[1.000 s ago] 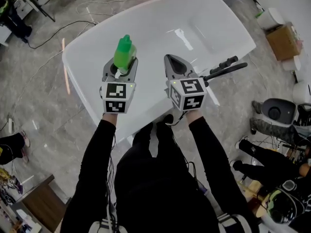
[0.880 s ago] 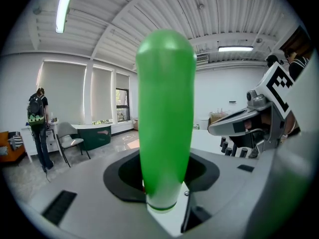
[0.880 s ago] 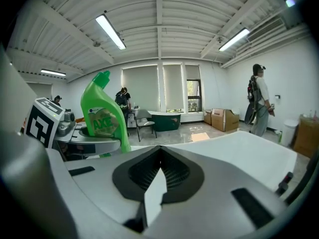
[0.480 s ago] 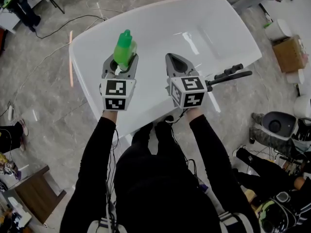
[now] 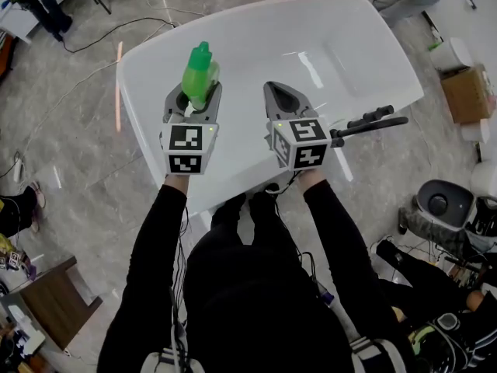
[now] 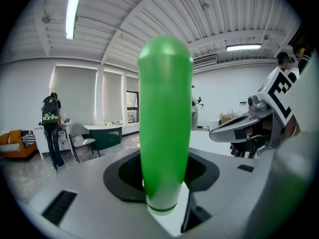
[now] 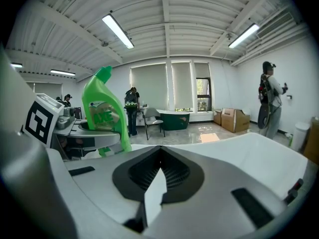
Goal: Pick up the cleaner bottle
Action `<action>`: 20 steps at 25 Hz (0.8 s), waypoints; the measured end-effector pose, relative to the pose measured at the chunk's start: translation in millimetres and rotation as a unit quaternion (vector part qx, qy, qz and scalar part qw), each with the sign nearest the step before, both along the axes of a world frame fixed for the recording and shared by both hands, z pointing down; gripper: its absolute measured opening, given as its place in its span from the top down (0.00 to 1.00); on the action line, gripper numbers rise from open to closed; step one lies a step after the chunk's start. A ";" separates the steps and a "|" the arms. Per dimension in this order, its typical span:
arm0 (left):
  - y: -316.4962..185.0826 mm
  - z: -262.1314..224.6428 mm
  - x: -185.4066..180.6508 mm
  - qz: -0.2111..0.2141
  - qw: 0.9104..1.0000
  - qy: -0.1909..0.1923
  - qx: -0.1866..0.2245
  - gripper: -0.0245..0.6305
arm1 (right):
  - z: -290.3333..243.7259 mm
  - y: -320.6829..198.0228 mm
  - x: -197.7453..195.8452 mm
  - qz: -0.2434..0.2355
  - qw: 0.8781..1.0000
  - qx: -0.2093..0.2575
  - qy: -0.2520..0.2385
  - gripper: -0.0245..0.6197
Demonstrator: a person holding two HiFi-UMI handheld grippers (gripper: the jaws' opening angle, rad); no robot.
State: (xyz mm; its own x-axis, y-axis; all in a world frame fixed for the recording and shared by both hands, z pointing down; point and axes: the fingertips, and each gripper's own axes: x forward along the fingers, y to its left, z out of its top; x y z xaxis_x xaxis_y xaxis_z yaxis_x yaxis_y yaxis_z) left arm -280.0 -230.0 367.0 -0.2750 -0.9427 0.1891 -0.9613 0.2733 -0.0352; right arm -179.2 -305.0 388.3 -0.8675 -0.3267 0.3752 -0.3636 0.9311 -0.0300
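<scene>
My left gripper (image 5: 194, 99) is shut on the green cleaner bottle (image 5: 199, 76) and holds it upright above the white table (image 5: 311, 29). In the left gripper view the bottle (image 6: 164, 123) fills the middle, clamped low between the jaws (image 6: 162, 183). The right gripper (image 5: 281, 98) hovers just to the right of it, shut with nothing held; its jaws meet at a point (image 7: 158, 158). From the right gripper view the bottle (image 7: 102, 113) stands at the left, sitting in the left gripper (image 7: 84, 133). The right gripper (image 6: 239, 128) shows at the right of the left gripper view.
A black handled tool (image 5: 369, 121) lies on the table's near right edge. A cardboard box (image 5: 468, 92) and gear stand on the floor to the right, cables run across the floor at the left. People stand in the room beyond the table.
Both grippers have drifted a little farther out over the table, the bottle still held in the left one. Neither grip has changed.
</scene>
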 end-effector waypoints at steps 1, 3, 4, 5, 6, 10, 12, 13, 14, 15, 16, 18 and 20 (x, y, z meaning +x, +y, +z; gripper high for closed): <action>0.6 -0.3 -0.5 -0.001 1.000 0.000 0.001 0.67 | -0.1 0.8 -0.8 -0.003 1.000 0.001 0.001 0.96; 0.9 -0.1 -1.3 -0.003 1.000 0.001 0.000 0.67 | 0.1 1.6 -2.4 -0.008 1.000 0.002 0.004 0.96; 1.0 0.1 -1.8 -0.003 1.000 0.001 0.000 0.67 | 0.3 1.8 -3.1 -0.010 1.000 0.002 0.005 0.96; 1.2 0.4 -2.2 -0.004 1.000 0.001 0.000 0.67 | 0.6 2.1 -3.7 -0.012 1.000 0.001 0.006 0.96; 1.4 0.6 -2.6 -0.004 1.000 0.001 0.000 0.67 | 0.8 2.6 -4.4 -0.013 1.000 0.001 0.006 0.96; 1.7 0.0 -3.6 -0.005 1.000 0.001 0.001 0.67 | 0.9 3.9 -6.1 -0.017 1.000 -0.002 0.006 0.96; 1.6 -1.0 -3.3 -0.006 1.000 0.002 0.002 0.67 | 1.3 4.4 -5.5 -0.018 1.000 -0.003 0.006 0.96; 1.5 -1.5 -2.9 -0.006 1.000 0.001 0.003 0.67 | 1.6 4.4 -5.0 -0.018 1.000 -0.003 0.007 0.96; 1.2 -2.2 -2.6 -0.006 1.000 0.001 0.004 0.67 | 2.0 4.2 -4.5 -0.018 1.000 -0.003 0.008 0.96; 0.7 -2.9 -2.3 -0.006 1.000 0.001 0.005 0.67 | 2.4 3.9 -4.2 -0.017 1.000 -0.003 0.009 0.96; 0.3 -3.6 -2.2 -0.006 1.000 0.002 0.006 0.67 | 2.7 3.6 -4.1 -0.017 1.000 -0.003 0.010 0.96; 0.1 -5.0 -2.1 -0.005 1.000 0.002 0.007 0.67 | 2.5 3.1 -4.2 -0.016 1.000 -0.003 0.012 0.96; 0.8 -5.9 -1.7 -0.005 1.000 0.001 0.007 0.67 | 1.7 2.8 -4.0 -0.015 1.000 -0.003 0.012 0.96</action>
State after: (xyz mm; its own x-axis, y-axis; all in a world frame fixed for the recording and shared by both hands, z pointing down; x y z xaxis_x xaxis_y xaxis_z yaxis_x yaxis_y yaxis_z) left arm -281.8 -229.2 361.1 -0.2843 -0.9423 0.1769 -0.9585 0.2837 -0.0290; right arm -183.1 -302.2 389.9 -0.8678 -0.2981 0.3974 -0.3357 0.9416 -0.0267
